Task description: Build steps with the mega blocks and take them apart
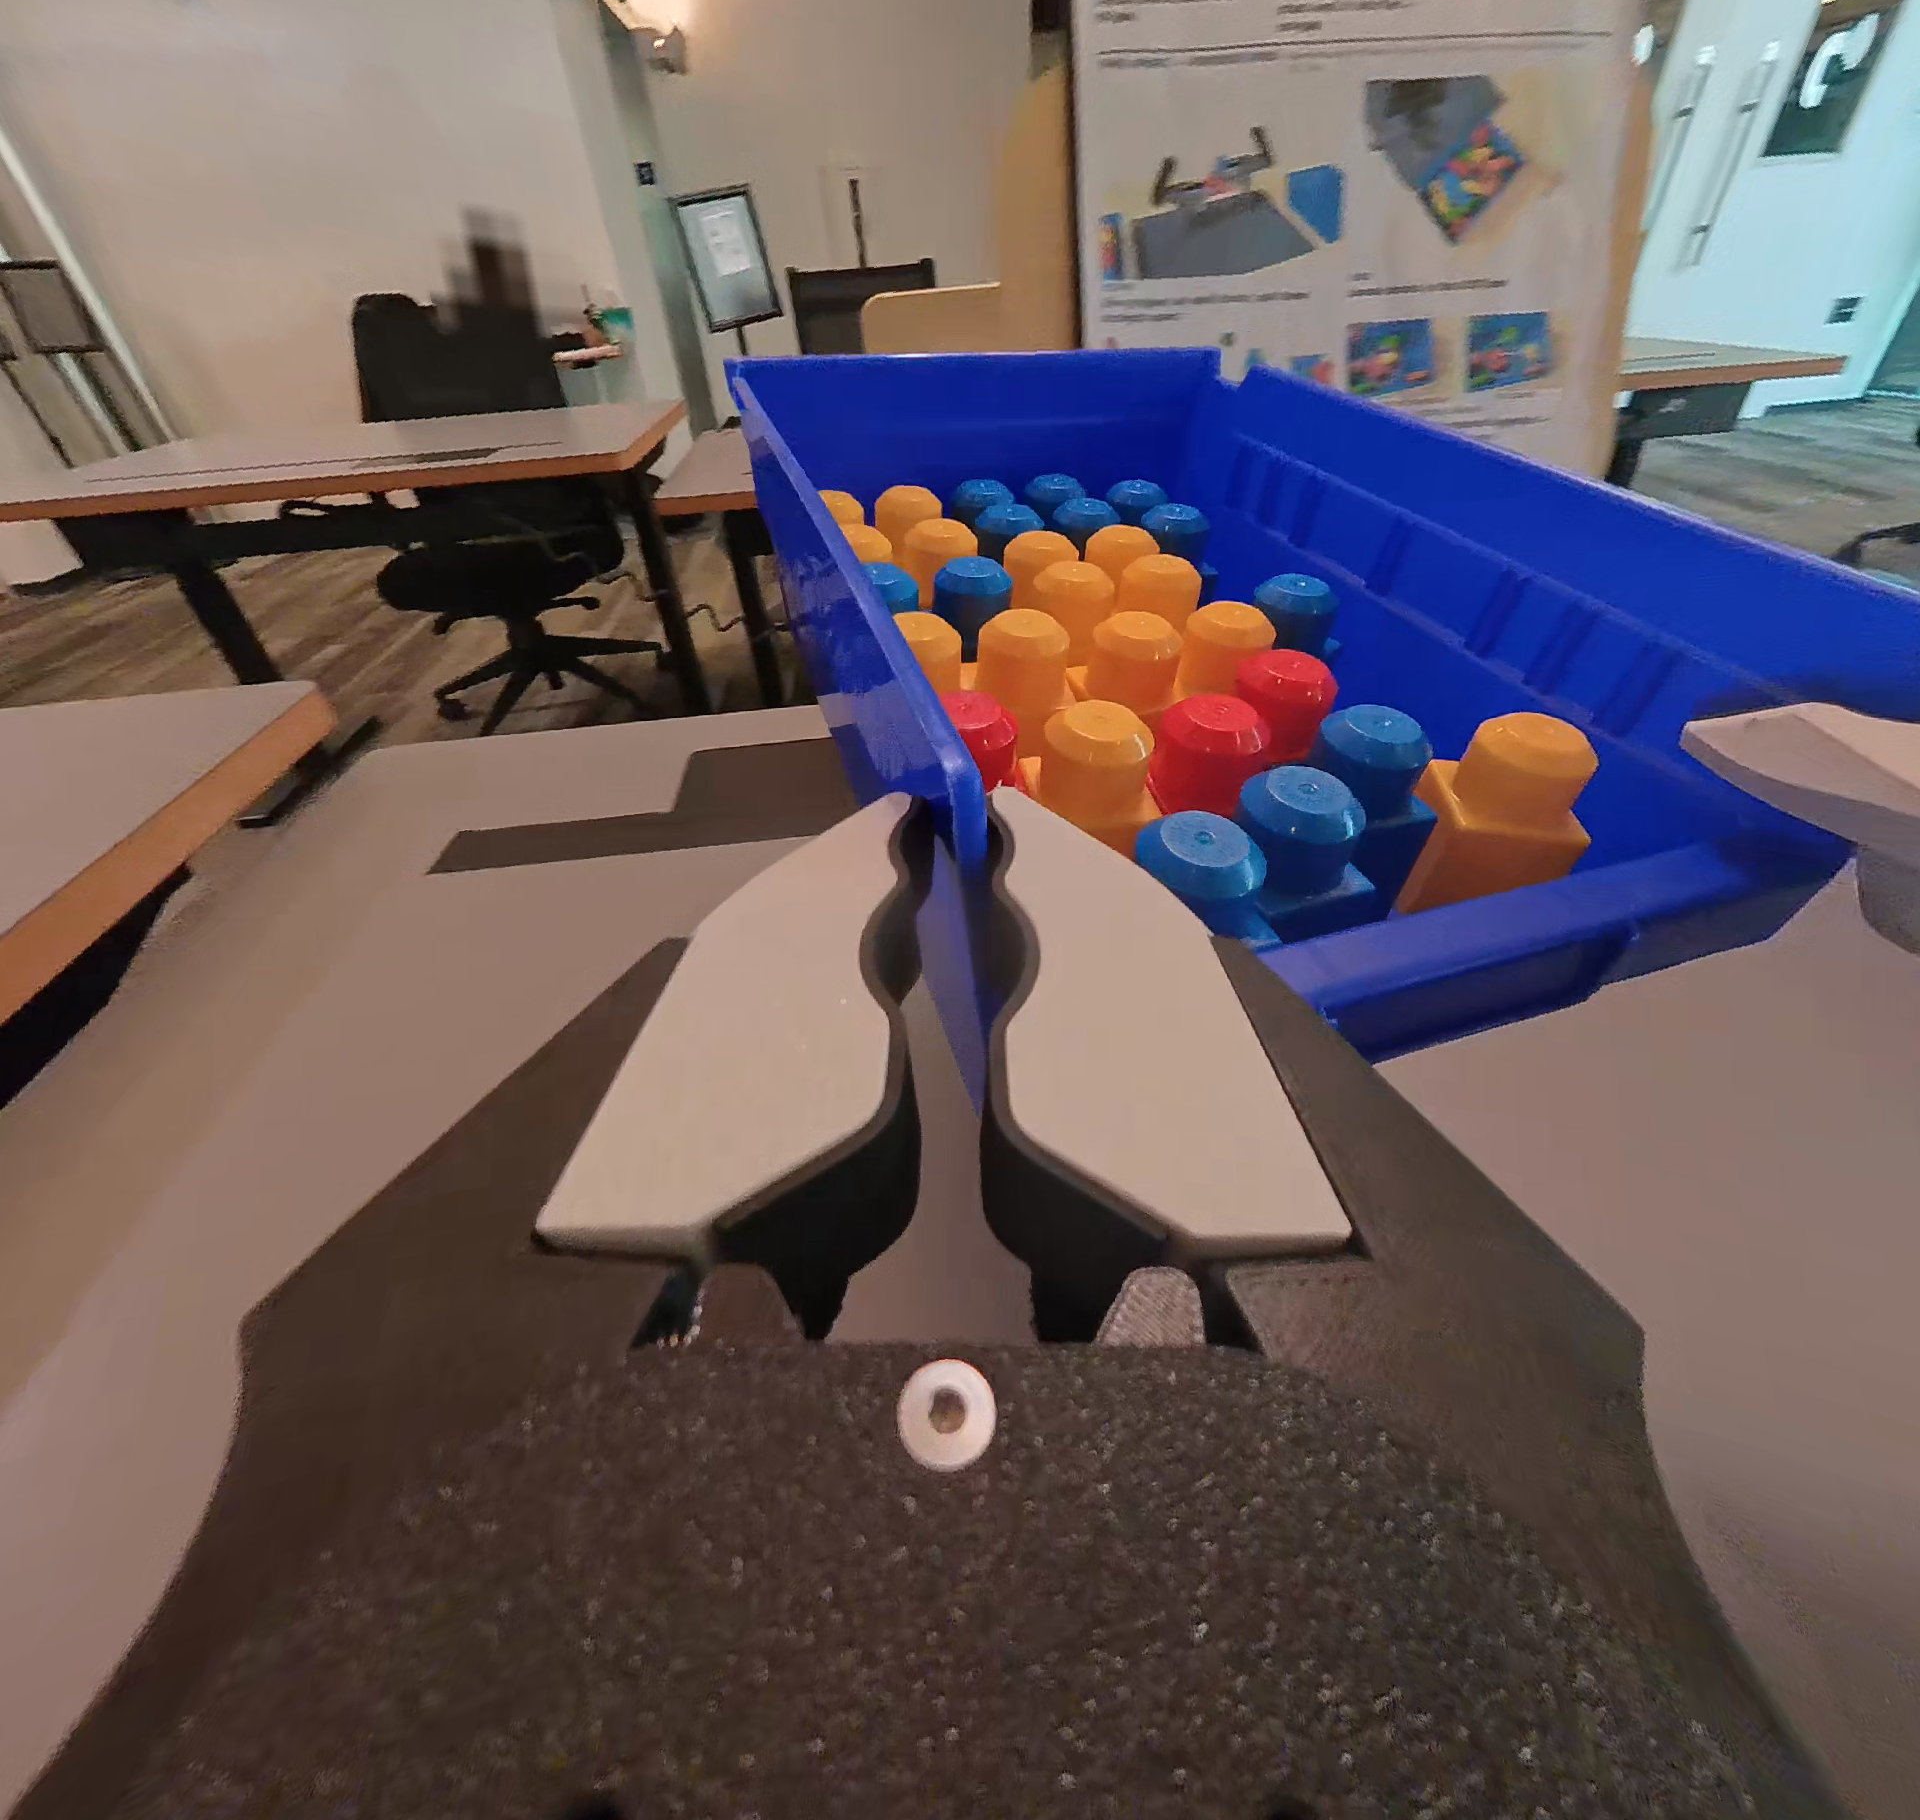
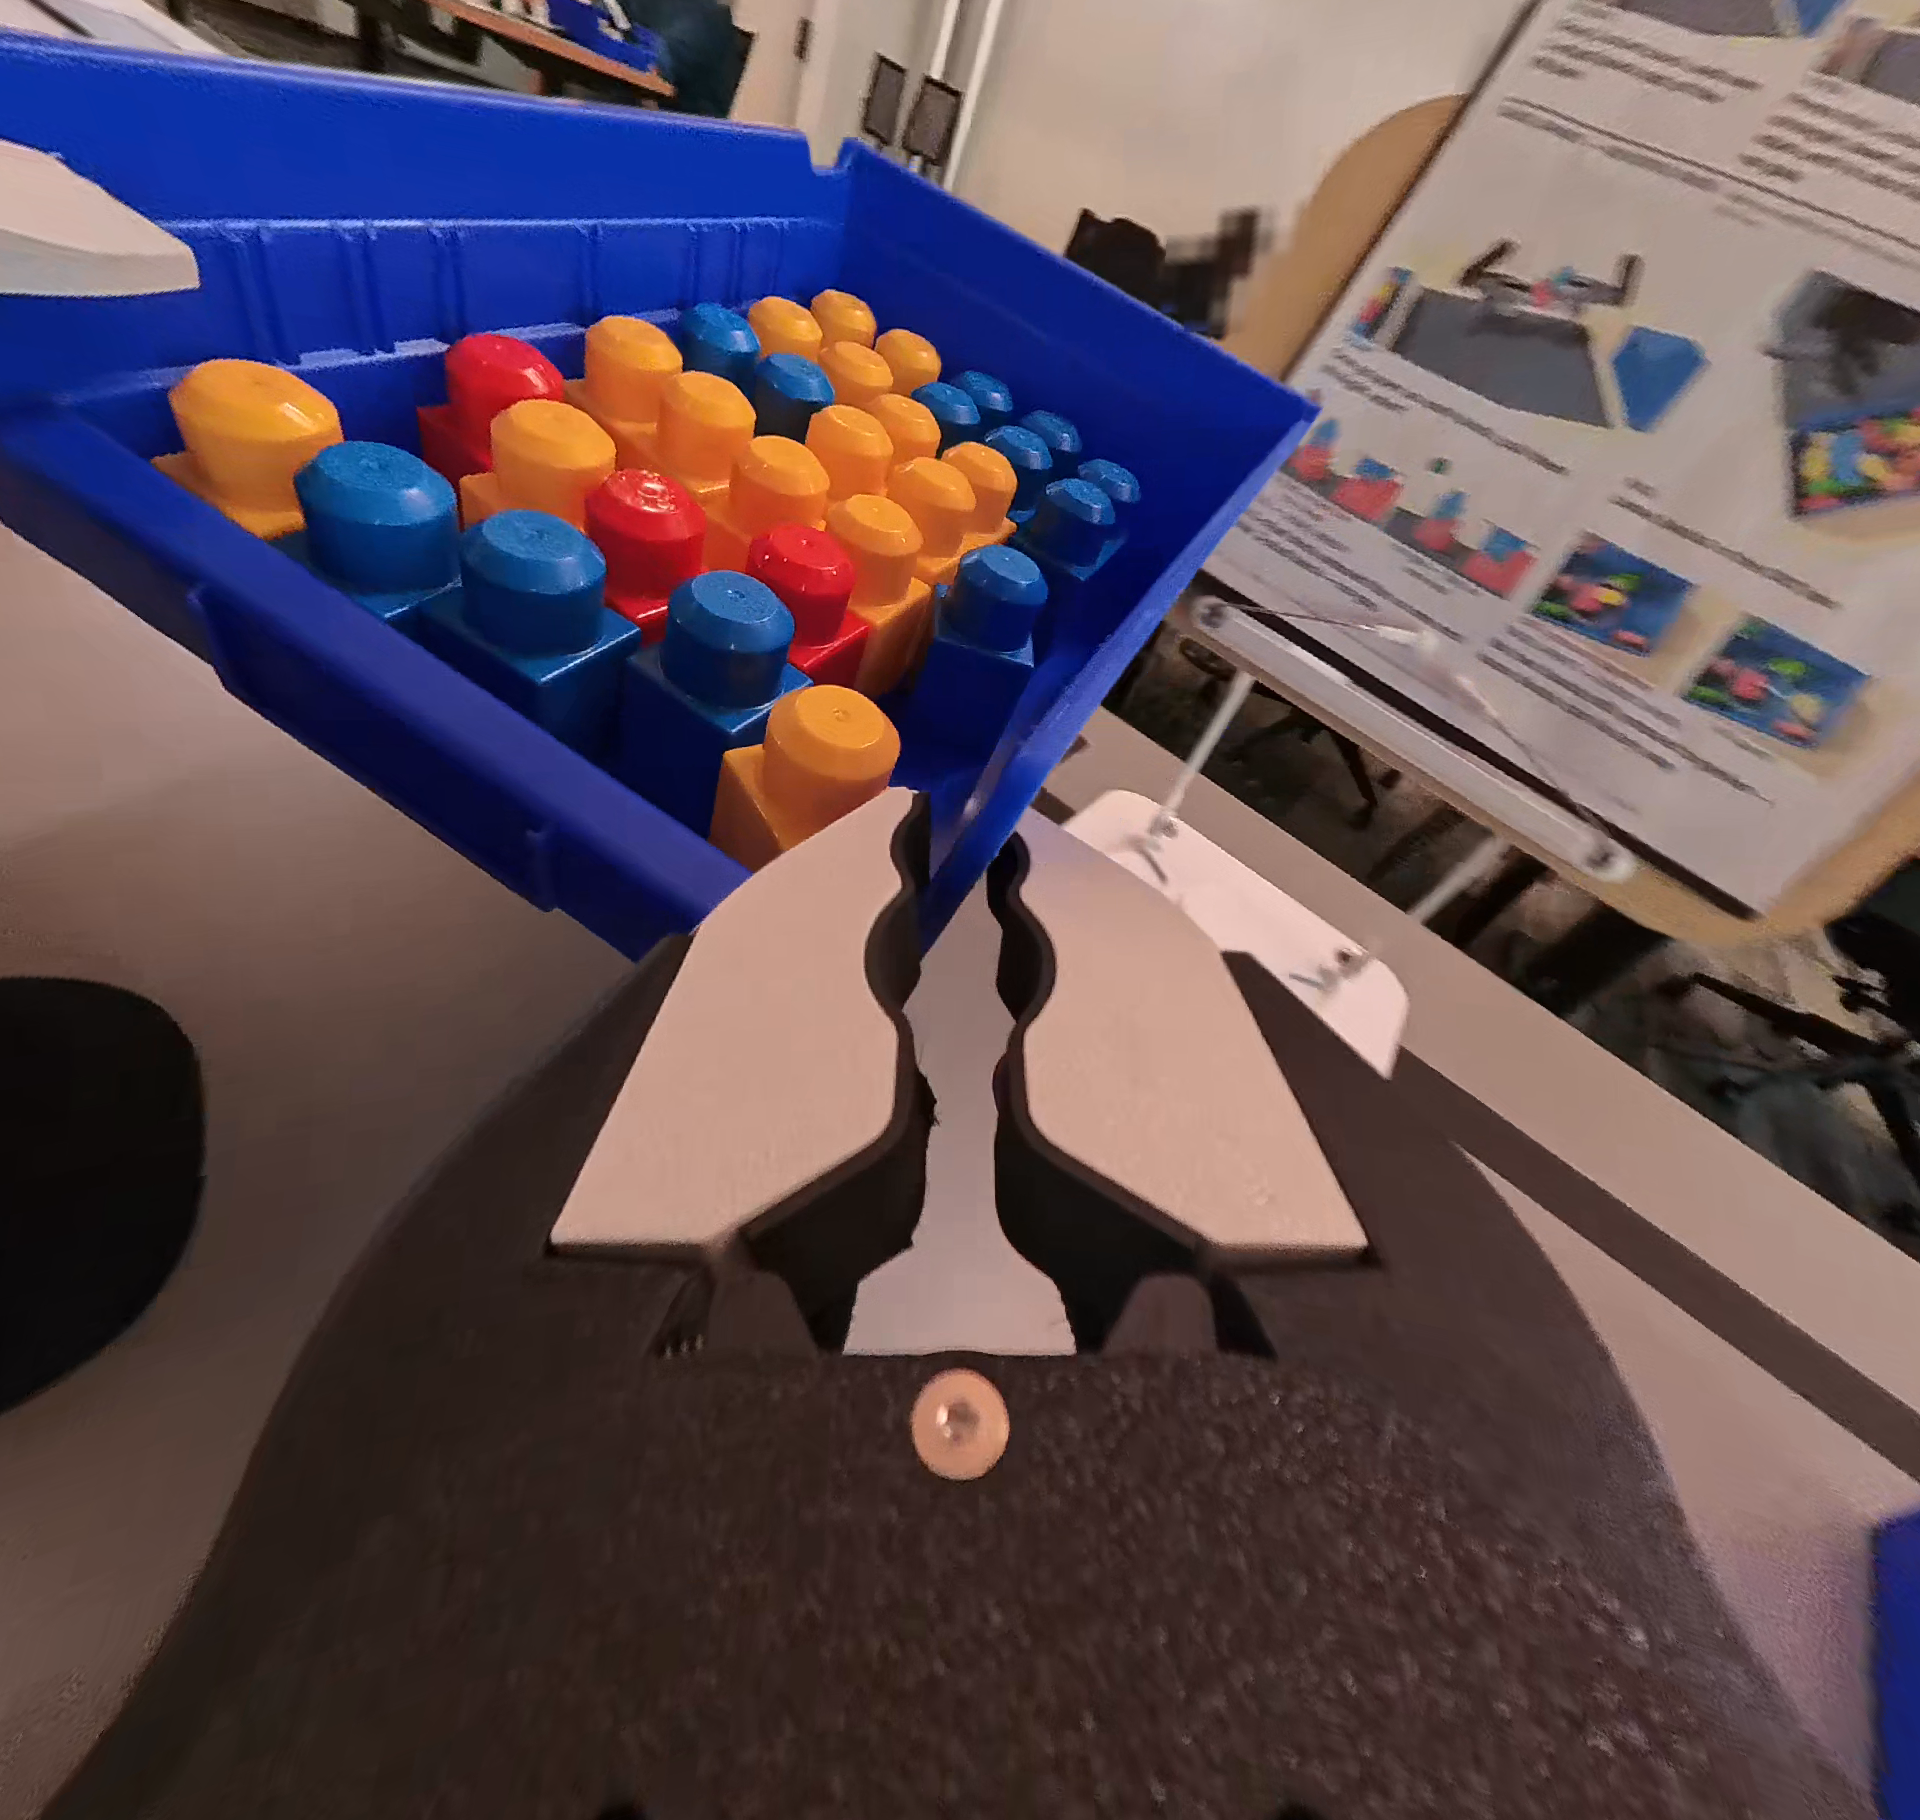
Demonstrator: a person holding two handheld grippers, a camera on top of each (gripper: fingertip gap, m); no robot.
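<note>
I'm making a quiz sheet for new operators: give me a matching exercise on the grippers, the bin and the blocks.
Things:
1. left gripper
2. right gripper
3. blue plastic bin
4. orange, blue and red mega blocks

States:
A. standing studs-up inside the bin
B. shut on the bin's left corner
C. gripped at two corners
D. shut on the bin's right corner

Pairs: 1-B, 2-D, 3-C, 4-A

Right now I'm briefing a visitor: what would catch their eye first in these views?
The blue bin, packed with upright orange, blue and red blocks. Each tool is clamped on one of its side walls: the left tool and the right tool. An instruction poster stands behind.
</note>
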